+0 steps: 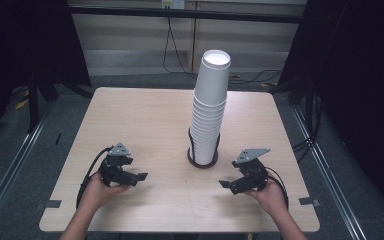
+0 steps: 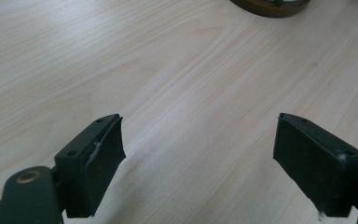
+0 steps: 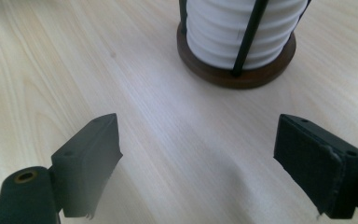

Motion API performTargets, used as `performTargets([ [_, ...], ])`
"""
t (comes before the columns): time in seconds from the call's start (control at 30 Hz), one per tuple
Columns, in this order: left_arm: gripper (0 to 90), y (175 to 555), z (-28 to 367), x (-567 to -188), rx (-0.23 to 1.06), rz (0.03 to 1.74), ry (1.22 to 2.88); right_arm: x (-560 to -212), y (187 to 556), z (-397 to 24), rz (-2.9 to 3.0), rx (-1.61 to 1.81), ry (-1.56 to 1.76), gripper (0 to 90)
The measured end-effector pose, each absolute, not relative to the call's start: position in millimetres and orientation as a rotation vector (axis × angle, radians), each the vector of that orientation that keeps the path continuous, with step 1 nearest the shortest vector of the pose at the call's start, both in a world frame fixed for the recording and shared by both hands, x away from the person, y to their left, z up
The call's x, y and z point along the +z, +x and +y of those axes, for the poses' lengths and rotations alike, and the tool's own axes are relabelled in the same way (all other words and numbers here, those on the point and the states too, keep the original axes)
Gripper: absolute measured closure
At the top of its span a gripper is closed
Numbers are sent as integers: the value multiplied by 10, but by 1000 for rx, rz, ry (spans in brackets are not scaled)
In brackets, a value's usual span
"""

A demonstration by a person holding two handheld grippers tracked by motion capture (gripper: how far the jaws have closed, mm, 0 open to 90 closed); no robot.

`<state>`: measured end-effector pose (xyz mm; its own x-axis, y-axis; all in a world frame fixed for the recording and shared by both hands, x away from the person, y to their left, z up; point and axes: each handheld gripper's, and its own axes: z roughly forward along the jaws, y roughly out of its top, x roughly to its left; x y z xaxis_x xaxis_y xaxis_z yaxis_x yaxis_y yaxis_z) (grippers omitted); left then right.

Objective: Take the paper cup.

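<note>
The left gripper (image 2: 198, 154) has its two black jaws spread wide apart in its own view, with nothing between them but bare wood grain. The right gripper (image 3: 198, 158) shows the same: both jaws stand well apart, empty, over plain tabletop. Neither pair of pads touches anything.

In the high view the left gripper (image 1: 139, 176) sits low over the near left part of the table, held in the person's left hand (image 1: 99, 189), its jaws pointing toward the middle. The right gripper (image 1: 226, 184) is held in the right hand (image 1: 271, 194) over the near right part, its jaws pointing inward as well. A grey three-cornered plate tops each gripper, and a black cable trails from each toward the forearm.

Between the two grippers, a little farther from the person, stands the stack of white paper cups (image 1: 210, 107), near the table's middle. It rises upright, mouths up, from a round dark wooden base (image 1: 202, 163) with thin black upright rods (image 1: 190, 141) around its lower cups. In the right gripper view the stack's base (image 3: 237, 74) lies ahead of the jaws and apart from them. In the left gripper view an edge of that base (image 2: 270, 7) shows at the top, well apart from the jaws.

The light wooden table (image 1: 130, 125) stands on a grey floor.
</note>
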<state>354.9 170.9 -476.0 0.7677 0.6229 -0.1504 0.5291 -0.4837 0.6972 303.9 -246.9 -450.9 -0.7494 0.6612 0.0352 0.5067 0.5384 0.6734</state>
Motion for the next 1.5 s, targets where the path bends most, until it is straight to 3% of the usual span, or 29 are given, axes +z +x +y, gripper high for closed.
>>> performTargets([
  [1.1,166,3810,1173,-3605,112,641,2215,-3474,3389,-2349,2407,1213,990,144],
  [1.5,166,3926,954,-3246,159,574,2256,-3180,3504,-2302,2359,1285,1009,144],
])
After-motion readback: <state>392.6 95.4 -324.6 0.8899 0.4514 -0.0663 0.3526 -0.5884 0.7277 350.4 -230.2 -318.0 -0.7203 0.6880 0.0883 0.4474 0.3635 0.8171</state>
